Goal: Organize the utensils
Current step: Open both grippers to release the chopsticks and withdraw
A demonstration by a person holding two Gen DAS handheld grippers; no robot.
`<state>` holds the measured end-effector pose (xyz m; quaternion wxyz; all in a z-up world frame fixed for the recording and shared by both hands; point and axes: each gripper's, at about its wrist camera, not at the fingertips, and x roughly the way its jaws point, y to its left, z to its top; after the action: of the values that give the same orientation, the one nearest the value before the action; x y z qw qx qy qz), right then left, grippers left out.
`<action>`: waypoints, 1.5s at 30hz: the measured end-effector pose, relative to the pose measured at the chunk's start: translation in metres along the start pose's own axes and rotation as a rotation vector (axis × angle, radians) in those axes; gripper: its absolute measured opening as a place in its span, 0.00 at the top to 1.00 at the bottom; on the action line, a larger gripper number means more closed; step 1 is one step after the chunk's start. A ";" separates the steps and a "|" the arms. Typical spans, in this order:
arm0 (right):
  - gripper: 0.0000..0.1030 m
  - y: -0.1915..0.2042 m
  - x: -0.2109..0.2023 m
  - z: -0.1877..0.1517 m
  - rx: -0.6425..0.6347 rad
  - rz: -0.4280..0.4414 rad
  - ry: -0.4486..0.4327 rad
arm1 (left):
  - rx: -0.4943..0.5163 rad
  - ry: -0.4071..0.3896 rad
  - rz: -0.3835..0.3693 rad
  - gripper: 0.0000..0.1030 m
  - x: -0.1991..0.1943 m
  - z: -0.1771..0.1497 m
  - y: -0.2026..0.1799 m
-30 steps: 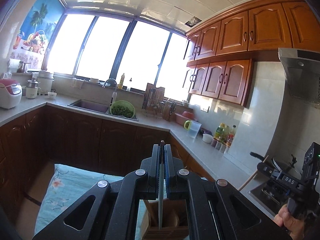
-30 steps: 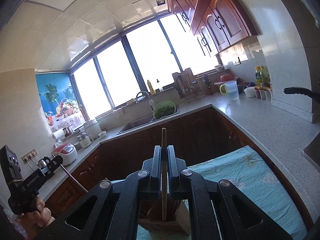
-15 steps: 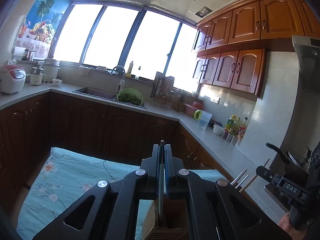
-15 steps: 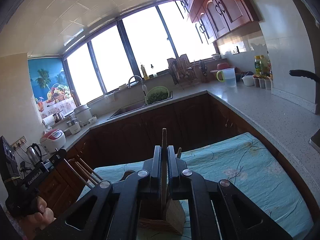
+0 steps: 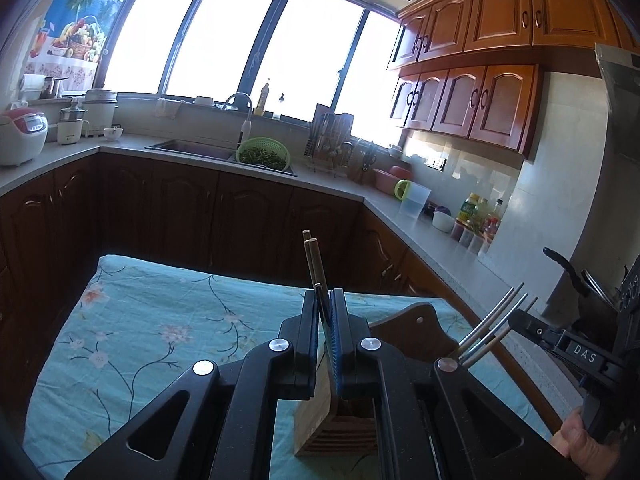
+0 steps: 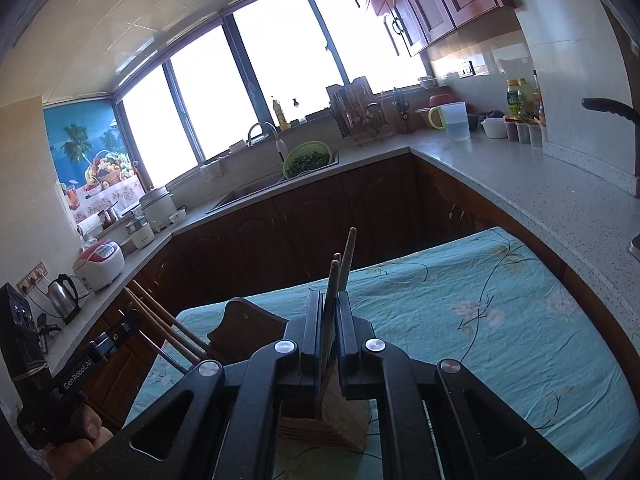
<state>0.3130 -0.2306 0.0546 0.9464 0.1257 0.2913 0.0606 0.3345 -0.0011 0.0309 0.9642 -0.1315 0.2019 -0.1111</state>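
A wooden utensil holder (image 5: 320, 420) stands on the turquoise flowered tablecloth (image 5: 160, 320), right below both grippers; it also shows in the right wrist view (image 6: 340, 416). My left gripper (image 5: 324, 312) is shut on a bundle of chopsticks (image 5: 316, 268) with their lower ends in the holder. My right gripper (image 6: 330, 312) is shut on a bundle of chopsticks (image 6: 346, 260), also reaching down into the holder. Each gripper shows in the other's view, the right one (image 5: 520, 320) and the left one (image 6: 132, 320), with chopsticks fanning from its jaws.
An L-shaped grey counter (image 5: 420, 224) with dark cabinets runs behind the table. It carries a sink with a green colander (image 5: 262, 154), a dish rack, a jug (image 5: 414, 200), bottles and rice cookers (image 5: 20, 136). A dark wooden backboard (image 5: 416, 332) rises behind the holder.
Both grippers have tipped downward and lowered toward the holder. The chopsticks in each now lean and fan out instead of standing straight between the fingers.
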 end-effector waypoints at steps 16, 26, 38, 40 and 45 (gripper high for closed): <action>0.87 -0.011 -0.002 0.005 0.046 0.043 0.009 | -0.004 0.028 0.011 0.83 -0.004 0.009 -0.001; 0.10 -0.012 -0.057 0.004 0.096 0.093 -0.150 | -0.047 -0.031 0.064 0.26 -0.055 -0.002 0.009; 0.08 -0.011 -0.096 -0.039 0.103 0.108 -0.104 | -0.101 0.008 0.061 0.24 -0.113 -0.045 0.021; 0.07 -0.013 -0.105 -0.051 0.112 0.100 -0.092 | -0.111 0.021 0.058 0.24 -0.125 -0.050 0.022; 0.07 -0.024 -0.125 -0.078 0.137 0.089 -0.044 | -0.121 0.057 0.060 0.24 -0.151 -0.067 0.022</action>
<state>0.1669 -0.2619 0.0529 0.9381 0.2042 0.2682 0.0798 0.1748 0.0462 0.0192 0.9513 -0.1800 0.2394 -0.0734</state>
